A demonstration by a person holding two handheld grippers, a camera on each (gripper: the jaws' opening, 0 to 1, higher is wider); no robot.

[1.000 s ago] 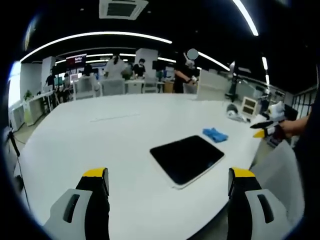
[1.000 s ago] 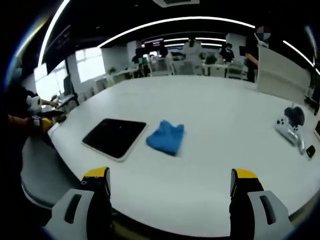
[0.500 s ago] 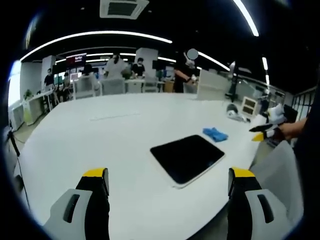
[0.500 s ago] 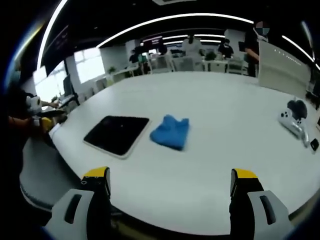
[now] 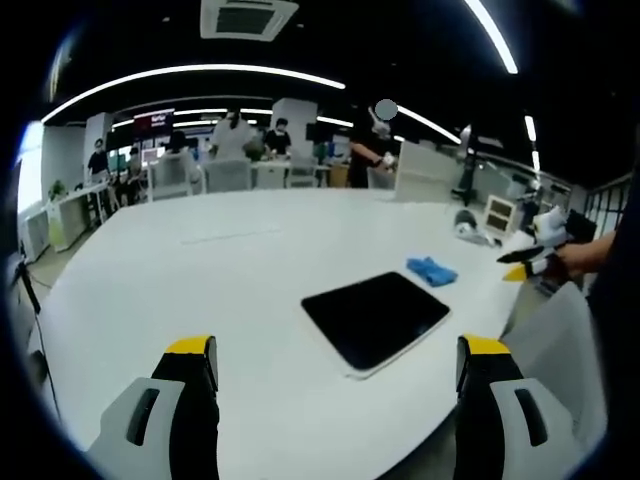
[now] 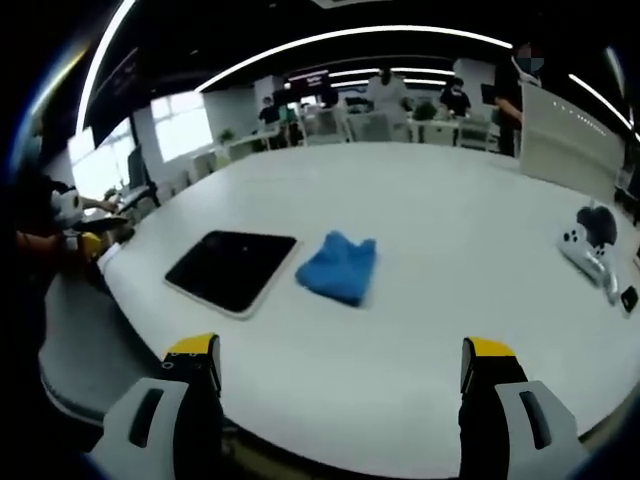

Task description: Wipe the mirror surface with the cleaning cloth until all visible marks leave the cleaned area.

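Note:
A dark square mirror (image 5: 375,318) with a pale rim lies flat on the white table (image 5: 200,270), ahead and right of my left gripper (image 5: 336,400), whose jaws stand wide apart with nothing between them. The blue cleaning cloth (image 5: 431,269) lies crumpled just beyond the mirror. From the right gripper view, the mirror (image 6: 231,270) sits to the left and the cloth (image 6: 338,268) beside it on its right, not touching. My right gripper (image 6: 338,400) is open over the near table edge, short of both. The right gripper (image 5: 528,262) also appears at the far right of the left gripper view.
A white game controller (image 6: 587,252) and a small dark object lie at the table's right side. A white panel (image 5: 425,173) stands at the far edge. People stand at desks in the background. A person's hand (image 6: 45,245) holds the other gripper at the left.
The right gripper view has shifted slightly, so cloth and mirror sit a little lower and more centred. The left gripper view is nearly unchanged. Nothing on the table moved.

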